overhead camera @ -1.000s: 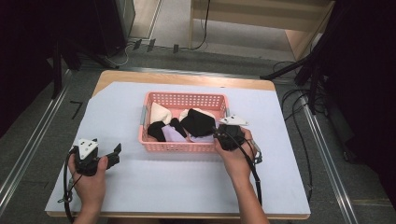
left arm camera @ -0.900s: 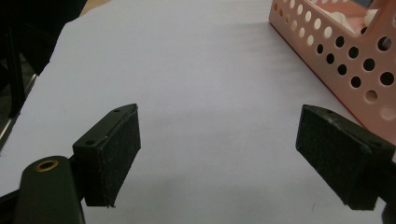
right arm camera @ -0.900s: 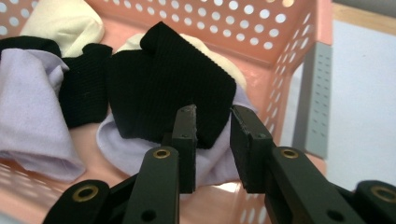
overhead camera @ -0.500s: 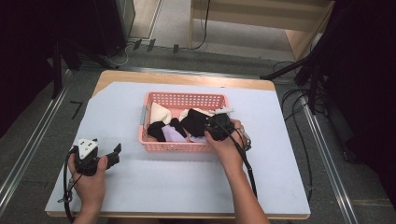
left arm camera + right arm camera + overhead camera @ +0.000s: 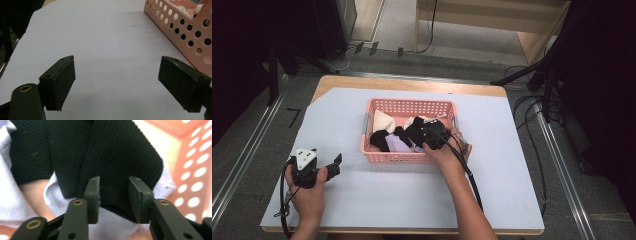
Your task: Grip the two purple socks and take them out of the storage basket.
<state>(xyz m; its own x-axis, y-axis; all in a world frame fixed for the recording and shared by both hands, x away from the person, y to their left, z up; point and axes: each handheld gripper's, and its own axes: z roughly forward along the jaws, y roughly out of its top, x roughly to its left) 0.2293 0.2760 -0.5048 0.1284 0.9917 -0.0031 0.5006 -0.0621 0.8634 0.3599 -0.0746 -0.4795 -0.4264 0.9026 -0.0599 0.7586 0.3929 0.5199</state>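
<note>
A pink perforated basket (image 5: 407, 103) stands mid-table with several folded cloths in it: a cream one (image 5: 383, 120), black ones (image 5: 379, 140) and a lavender one (image 5: 398, 145). My right gripper (image 5: 429, 134) reaches down into the basket's right half. In the right gripper view its jaws (image 5: 113, 182) stand a little apart, having just been closing. A black knit cloth (image 5: 120, 152) lies between them, and the pads do not visibly pinch it. Lavender cloth (image 5: 15, 182) lies underneath. My left gripper (image 5: 334, 165) rests on the table at the left, its jaws (image 5: 117, 72) wide apart and empty.
A white sheet (image 5: 377, 200) covers the table, with bare room in front of and beside the basket. The basket's pink wall (image 5: 185, 32) stands just right of the left gripper's jaws. Cables trail from both grippers. Rails and cables run along the floor on both sides.
My right hand has moved left along the basket's front and sunk further in, from the right corner onto the black cloth. The left hand has kept still.
</note>
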